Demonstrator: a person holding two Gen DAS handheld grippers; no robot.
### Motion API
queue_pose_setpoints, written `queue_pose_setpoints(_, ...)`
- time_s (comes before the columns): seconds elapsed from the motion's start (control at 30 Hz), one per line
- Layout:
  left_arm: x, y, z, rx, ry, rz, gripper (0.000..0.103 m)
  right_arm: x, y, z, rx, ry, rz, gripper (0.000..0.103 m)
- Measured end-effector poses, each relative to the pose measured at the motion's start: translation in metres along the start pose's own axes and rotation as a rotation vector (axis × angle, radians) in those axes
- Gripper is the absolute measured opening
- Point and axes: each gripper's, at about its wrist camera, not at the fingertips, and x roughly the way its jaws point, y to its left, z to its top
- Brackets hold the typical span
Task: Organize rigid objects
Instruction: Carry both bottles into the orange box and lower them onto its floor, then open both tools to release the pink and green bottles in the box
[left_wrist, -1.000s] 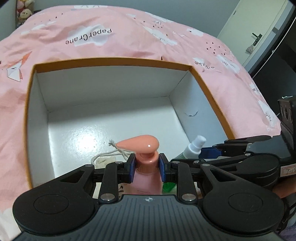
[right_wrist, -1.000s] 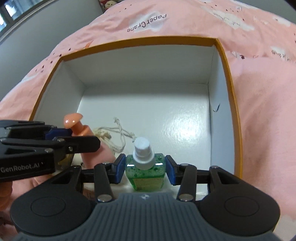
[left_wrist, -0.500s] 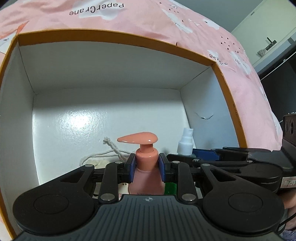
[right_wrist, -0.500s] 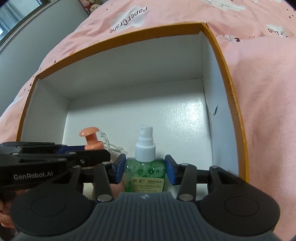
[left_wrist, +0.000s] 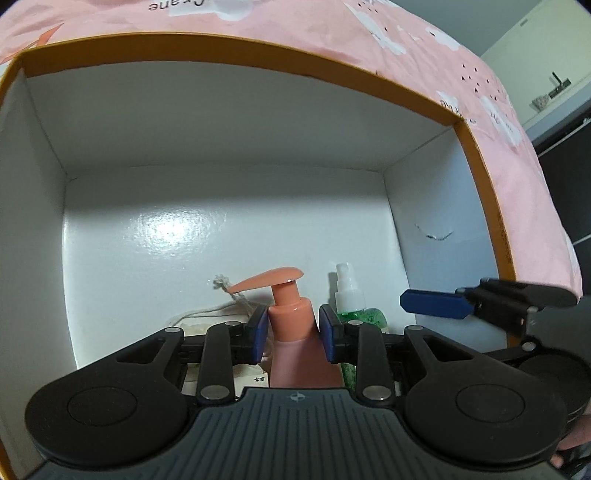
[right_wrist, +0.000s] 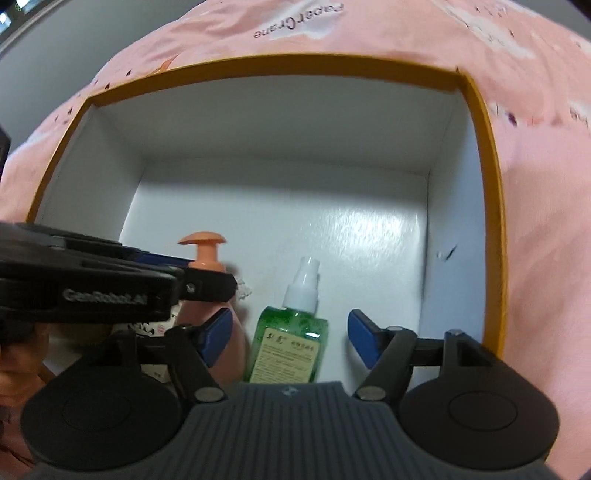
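With both bottles inside the orange-rimmed white box (left_wrist: 476, 155) on the pink bedspread (right_wrist: 535, 184), placement step judged near completion. Left tool (left_wrist: 291, 332) clamped on the neck of the pink pump bottle (left_wrist: 295, 354), upright near the front of the box. Right tool (right_wrist: 290, 336) spread wide, pads clear of the green spray bottle (right_wrist: 288, 343), which stands between them just beside the pump bottle; contact between the two bottles not determinable. Recommended: confirm pump bottle base seated on the box floor (base hidden from view), then part the left tool evenly so neither pad drags the neck. Withdraw straight back and upward, avoiding the pump head (left_wrist: 269, 277) overhang. Right tool to retreat without brushing the spray cap (right_wrist: 304, 280). Loose string (left_wrist: 229, 295) and small carton (left_wrist: 247, 376) noted beside the pump bottle; snagging risk judged low.
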Motion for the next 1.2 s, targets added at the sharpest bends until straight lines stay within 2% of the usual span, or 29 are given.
queue_pose_setpoints(0.13, 0.003, -0.006, 0.000, 0.050, 0.022, 0.012, 0.033, -0.001, -0.004, 0.003, -0.022, 0.030, 0.008, 0.046)
queue_pose_setpoints(0.27, 0.013, -0.016, 0.002, 0.114, 0.091, 0.045, 0.034, 0.001, -0.003, -0.002, -0.082, 0.063, -0.008, 0.035)
queue_pose_setpoints(0.33, 0.019, -0.020, 0.002, 0.146, 0.130, 0.060, 0.036, 0.003, -0.001, -0.004, -0.121, 0.081, -0.016, 0.035)
queue_pose_setpoints(0.43, 0.019, -0.020, 0.004, 0.138, 0.137, 0.077, 0.039, 0.007, 0.001, -0.005, -0.147, 0.109, -0.011, 0.036)
queue_pose_setpoints(0.63, -0.002, -0.011, 0.000, 0.097, 0.068, 0.061, 0.045, 0.012, -0.005, 0.000, -0.078, 0.124, 0.043, 0.037)
queue_pose_setpoints(0.87, -0.042, 0.000, -0.010, 0.080, -0.026, 0.074, 0.045, 0.015, -0.016, 0.007, 0.000, 0.138, 0.099, 0.040)
queue_pose_setpoints(1.0, -0.054, 0.010, -0.015, 0.019, -0.043, 0.048, 0.045, 0.017, -0.013, 0.005, 0.036, 0.139, 0.126, 0.041)
queue_pose_setpoints(1.2, -0.058, 0.013, -0.019, -0.003, -0.082, 0.069, 0.045, 0.015, -0.010, 0.002, 0.073, 0.121, 0.122, 0.041)
